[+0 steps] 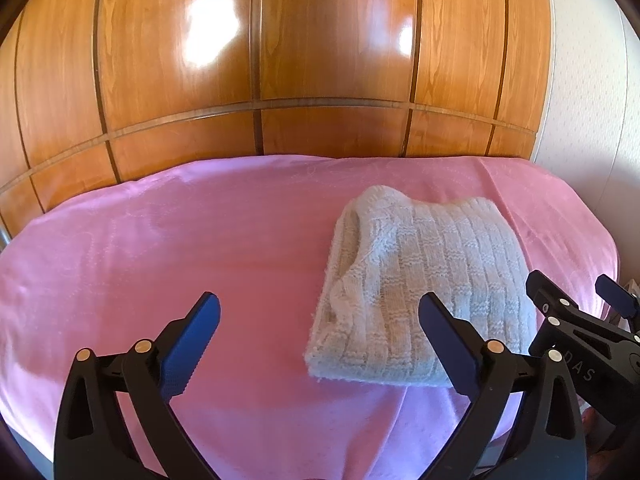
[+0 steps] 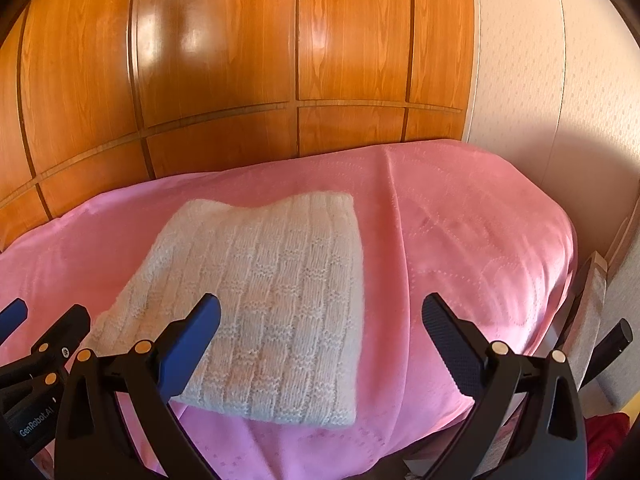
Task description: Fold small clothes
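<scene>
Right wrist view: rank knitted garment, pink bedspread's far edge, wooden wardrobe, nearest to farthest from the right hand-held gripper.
1. Knitted garment: folded, just ahead-left of the right hand-held gripper.
2. Pink bedspread far edge: beyond the garment.
3. Wooden wardrobe: behind the bed.

left wrist: low, near, facing wardrobe (image 1: 256, 60) | right wrist: same | shared: folded knit (image 1: 420, 292), pink bedspread (image 1: 160, 240)
</scene>
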A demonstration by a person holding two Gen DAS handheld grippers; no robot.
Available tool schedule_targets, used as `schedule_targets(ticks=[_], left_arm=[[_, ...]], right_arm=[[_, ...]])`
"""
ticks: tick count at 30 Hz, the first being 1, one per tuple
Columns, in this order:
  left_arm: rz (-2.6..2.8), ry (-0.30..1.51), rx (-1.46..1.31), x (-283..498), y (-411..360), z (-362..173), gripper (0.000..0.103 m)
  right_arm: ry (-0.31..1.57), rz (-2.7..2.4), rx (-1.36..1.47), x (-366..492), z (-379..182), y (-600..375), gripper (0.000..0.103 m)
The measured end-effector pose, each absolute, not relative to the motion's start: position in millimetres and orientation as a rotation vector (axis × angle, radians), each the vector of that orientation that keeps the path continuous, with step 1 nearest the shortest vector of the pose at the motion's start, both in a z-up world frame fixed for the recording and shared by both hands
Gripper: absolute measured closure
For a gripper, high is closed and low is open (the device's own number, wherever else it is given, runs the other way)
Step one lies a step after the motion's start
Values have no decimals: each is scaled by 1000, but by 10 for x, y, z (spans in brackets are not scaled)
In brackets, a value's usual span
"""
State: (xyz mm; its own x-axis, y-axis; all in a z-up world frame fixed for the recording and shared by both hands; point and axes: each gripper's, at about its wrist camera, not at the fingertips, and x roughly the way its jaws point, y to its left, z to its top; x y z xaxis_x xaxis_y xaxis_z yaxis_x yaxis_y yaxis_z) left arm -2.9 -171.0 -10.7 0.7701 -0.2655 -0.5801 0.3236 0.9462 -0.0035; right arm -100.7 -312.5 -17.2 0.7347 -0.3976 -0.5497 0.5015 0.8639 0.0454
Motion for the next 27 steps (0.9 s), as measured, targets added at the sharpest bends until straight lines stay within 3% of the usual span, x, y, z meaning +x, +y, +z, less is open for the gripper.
schedule_targets(ticks=[27], left_arm=[[-312,585,109,-54,-1689,-15,5]], right_arm=[[553,-483,220,-993,-176,-3135,2]])
